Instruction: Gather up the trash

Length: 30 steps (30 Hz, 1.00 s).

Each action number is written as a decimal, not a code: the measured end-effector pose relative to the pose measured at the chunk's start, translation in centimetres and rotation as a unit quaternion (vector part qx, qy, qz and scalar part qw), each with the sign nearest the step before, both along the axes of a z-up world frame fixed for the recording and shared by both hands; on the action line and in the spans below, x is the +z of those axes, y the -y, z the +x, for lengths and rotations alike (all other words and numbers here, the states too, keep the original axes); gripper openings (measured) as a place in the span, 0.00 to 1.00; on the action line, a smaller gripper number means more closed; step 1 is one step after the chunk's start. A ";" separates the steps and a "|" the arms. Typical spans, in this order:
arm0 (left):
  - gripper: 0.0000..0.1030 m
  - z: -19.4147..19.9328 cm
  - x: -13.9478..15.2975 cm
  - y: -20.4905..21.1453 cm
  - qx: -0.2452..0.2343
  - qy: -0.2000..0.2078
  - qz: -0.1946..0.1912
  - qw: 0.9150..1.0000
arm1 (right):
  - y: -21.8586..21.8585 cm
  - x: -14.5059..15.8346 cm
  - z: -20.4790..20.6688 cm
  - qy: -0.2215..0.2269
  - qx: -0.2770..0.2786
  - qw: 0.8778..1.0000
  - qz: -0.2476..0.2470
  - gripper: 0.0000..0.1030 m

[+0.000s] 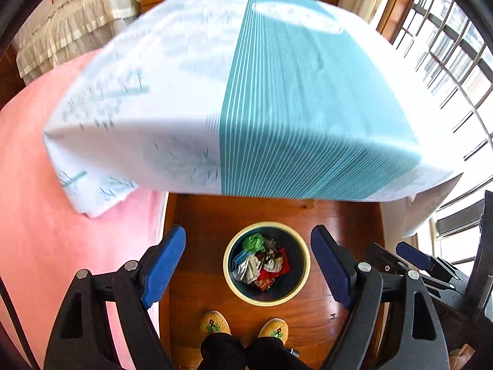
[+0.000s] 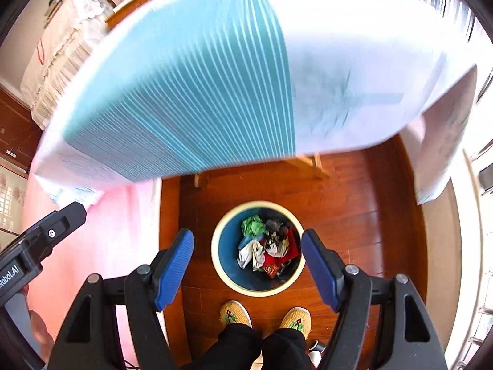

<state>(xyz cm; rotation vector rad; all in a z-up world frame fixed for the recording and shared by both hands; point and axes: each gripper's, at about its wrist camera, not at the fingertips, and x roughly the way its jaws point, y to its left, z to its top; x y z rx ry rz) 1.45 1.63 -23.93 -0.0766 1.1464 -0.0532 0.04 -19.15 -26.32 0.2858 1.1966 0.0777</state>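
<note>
A round bin with a cream rim (image 1: 303, 273) and dark blue inside stands on the wooden floor, holding crumpled trash (image 1: 260, 260): green, white and red wrappers. My left gripper (image 1: 248, 265) is open and empty, high above the bin. My right gripper (image 2: 248, 265) is open and empty too, above the same bin (image 2: 217, 265) with its trash (image 2: 268, 251). The right gripper's blue finger (image 1: 413, 256) shows at the right edge of the left wrist view. The left gripper's black body (image 2: 40, 240) shows at the left of the right wrist view.
A table covered by a white and teal striped cloth (image 1: 277, 92) overhangs the floor just beyond the bin. A pink bed cover (image 1: 61, 231) lies to the left. The person's yellow slippers (image 1: 215, 323) stand right before the bin. Barred windows (image 1: 446, 61) are at the right.
</note>
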 end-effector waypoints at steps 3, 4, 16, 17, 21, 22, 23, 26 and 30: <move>0.80 -0.1 4.0 0.1 -0.001 0.013 -0.009 1.000 | 0.4 4.4 0.0 0.020 0.000 1.000 -0.008 0.71; 0.80 -0.1 5.2 0.1 -0.003 0.016 -0.013 1.000 | 0.5 5.8 0.0 0.027 0.001 1.000 -0.012 0.71; 0.80 -1.2 17.4 0.4 -0.001 0.069 0.014 0.997 | 0.4 18.1 -1.1 0.081 0.011 0.996 -0.035 0.71; 0.80 -1.4 18.1 0.4 0.001 0.073 0.017 0.997 | 0.4 18.9 -1.2 0.086 0.012 0.996 -0.035 0.71; 0.80 -2.1 20.6 0.4 0.008 0.087 0.031 0.996 | -0.1 22.0 -1.9 0.113 0.023 0.992 -0.040 0.71; 0.80 -2.3 21.1 0.4 0.009 0.092 0.033 0.995 | -0.4 22.7 -2.0 0.121 0.025 0.991 -0.043 0.71; 0.80 -2.5 21.5 0.5 0.011 0.096 0.034 0.995 | -0.5 23.3 -2.2 0.128 0.026 0.990 -0.046 0.71; 0.80 -3.0 22.4 0.6 0.017 0.106 0.036 0.994 | -0.7 24.9 -2.7 0.139 0.026 0.989 -0.040 0.71; 0.80 -4.0 23.2 0.9 0.024 0.112 0.028 0.993 | -1.1 26.4 -3.6 0.161 0.022 0.985 -0.052 0.71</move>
